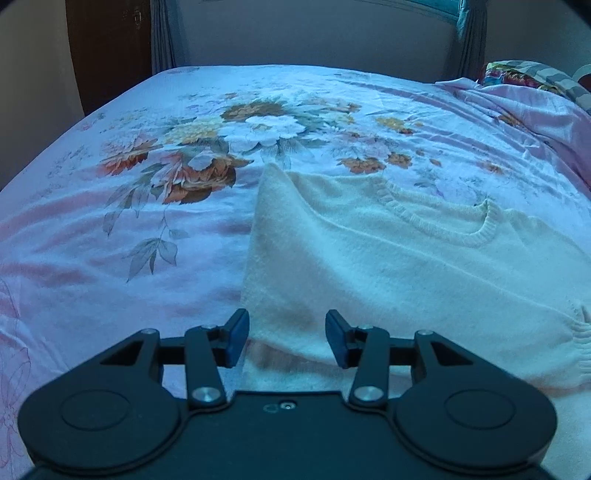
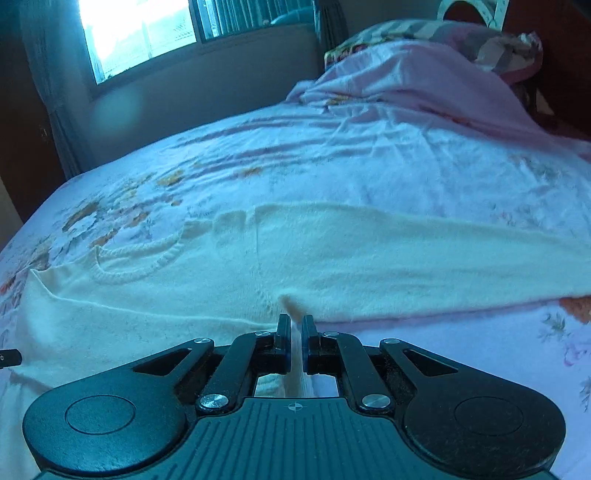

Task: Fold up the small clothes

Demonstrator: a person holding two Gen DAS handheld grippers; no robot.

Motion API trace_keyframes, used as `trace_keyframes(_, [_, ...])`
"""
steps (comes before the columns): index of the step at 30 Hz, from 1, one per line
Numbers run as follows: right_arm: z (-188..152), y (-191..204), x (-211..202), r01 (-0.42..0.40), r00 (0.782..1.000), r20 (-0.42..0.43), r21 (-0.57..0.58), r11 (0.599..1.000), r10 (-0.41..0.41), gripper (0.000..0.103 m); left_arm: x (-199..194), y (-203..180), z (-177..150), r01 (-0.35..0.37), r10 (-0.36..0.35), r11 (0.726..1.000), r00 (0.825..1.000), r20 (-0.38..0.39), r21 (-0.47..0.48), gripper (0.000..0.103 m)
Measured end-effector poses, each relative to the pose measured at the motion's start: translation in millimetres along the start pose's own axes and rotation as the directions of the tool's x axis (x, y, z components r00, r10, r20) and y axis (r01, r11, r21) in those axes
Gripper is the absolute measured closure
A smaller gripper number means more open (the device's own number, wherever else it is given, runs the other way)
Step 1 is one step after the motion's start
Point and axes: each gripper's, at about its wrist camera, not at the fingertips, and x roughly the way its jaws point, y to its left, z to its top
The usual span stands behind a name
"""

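A cream knitted sweater (image 1: 388, 258) lies flat on the floral bedsheet (image 1: 147, 221), its ribbed neckline toward the far right. Its left sleeve is folded over the body. My left gripper (image 1: 287, 338) is open and empty, its blue pads on either side of the sweater's near left edge, just above it. In the right wrist view the sweater (image 2: 221, 273) spreads across the middle, with one sleeve stretched out to the right. My right gripper (image 2: 294, 341) is shut on a pinch of the sweater's near edge below the armpit.
A pink blanket (image 2: 406, 81) and patterned pillow (image 2: 480, 40) are heaped at the head of the bed. A window (image 2: 136, 29) and curtains stand beyond the far edge. A dark wooden door (image 1: 107, 48) stands at the far left.
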Motion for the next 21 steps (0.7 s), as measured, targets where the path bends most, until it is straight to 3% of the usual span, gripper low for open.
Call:
trace_keyframes(4, [6, 29, 12, -0.077, 0.997, -0.022, -0.069, 0.995, 0.075, 0.098, 24, -17, 21, 0.023, -0.023, 0.999, 1.000, -0.021, 0.027, 0.053])
trace_keyframes(9, [-16, 32, 49, -0.059, 0.991, -0.126, -0.120, 0.991, 0.044, 0.099, 85, -8, 55, -0.030, 0.029, 0.999, 0.997, -0.071, -0.018, 0.050])
trace_keyframes(12, [-23, 27, 47, -0.061, 0.993, -0.109, -0.142, 0.988, 0.046, 0.099, 114, 17, 74, -0.062, 0.053, 0.992, 0.995, -0.079, -0.112, 0.031])
trace_keyframes(13, [-24, 28, 47, -0.062, 0.993, -0.108, -0.146, 0.987, 0.046, 0.099, 120, 28, 80, -0.061, 0.049, 0.985, 0.995, -0.083, -0.158, 0.030])
trace_keyframes(14, [-24, 28, 46, -0.062, 0.993, -0.108, -0.147, 0.987, 0.046, 0.099, 124, 36, 83, -0.055, 0.039, 0.980, 0.996, -0.086, -0.193, 0.030])
trace_keyframes(17, [-21, 34, 40, -0.059, 0.994, -0.097, -0.170, 0.984, 0.042, 0.098, 117, 48, 86, -0.036, 0.016, 0.968, 0.997, -0.082, -0.248, 0.045])
trace_keyframes(21, [-16, 45, 26, -0.100, 0.994, -0.048, -0.154, 0.983, 0.093, 0.098, 78, 42, 66, 0.024, -0.034, 0.983, 0.998, -0.048, -0.184, 0.046])
